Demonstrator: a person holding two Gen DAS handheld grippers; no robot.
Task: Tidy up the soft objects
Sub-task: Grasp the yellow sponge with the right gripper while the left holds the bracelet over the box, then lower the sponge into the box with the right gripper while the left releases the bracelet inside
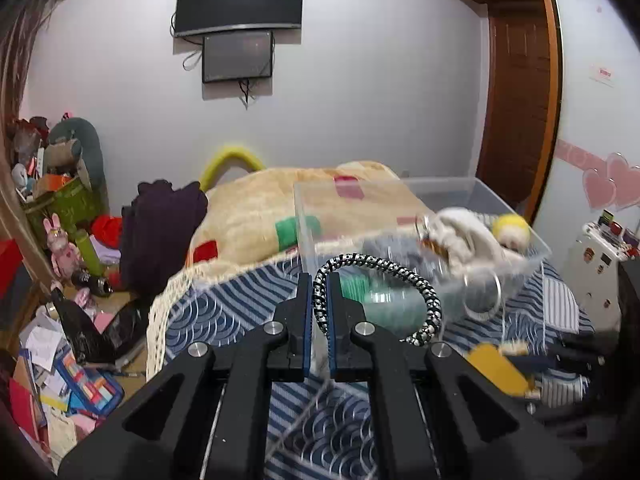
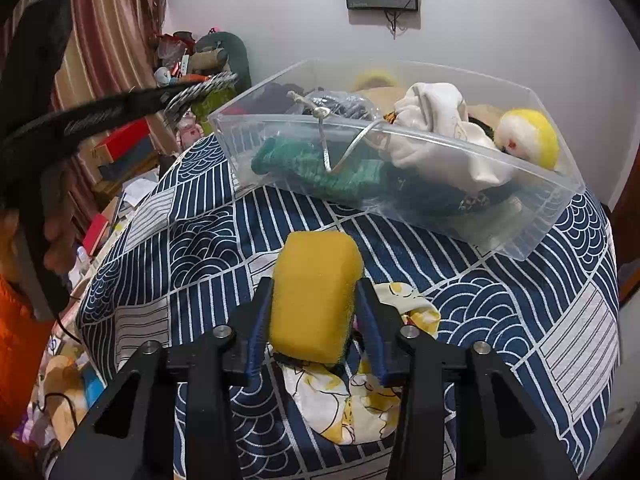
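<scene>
My left gripper [image 1: 319, 300] is pinched nearly closed on a black-and-white braided cord loop [image 1: 384, 276], held up just in front of the clear plastic storage bin [image 1: 516, 208] of soft things on the blue wave-patterned bedspread [image 1: 224, 312]. My right gripper [image 2: 314, 312] squeezes a yellow rectangular sponge [image 2: 314, 300] between its fingers, above a yellow-flowered white cloth [image 2: 340, 404] and short of the bin.

Left claw [image 1: 319, 304] nearly closed, gripping; right claw [image 2: 314, 312] clamped wider.

Pale wall [image 1: 360, 100] with two mounted screens [image 1: 239, 0], wooden door [image 1: 516, 100].
</scene>
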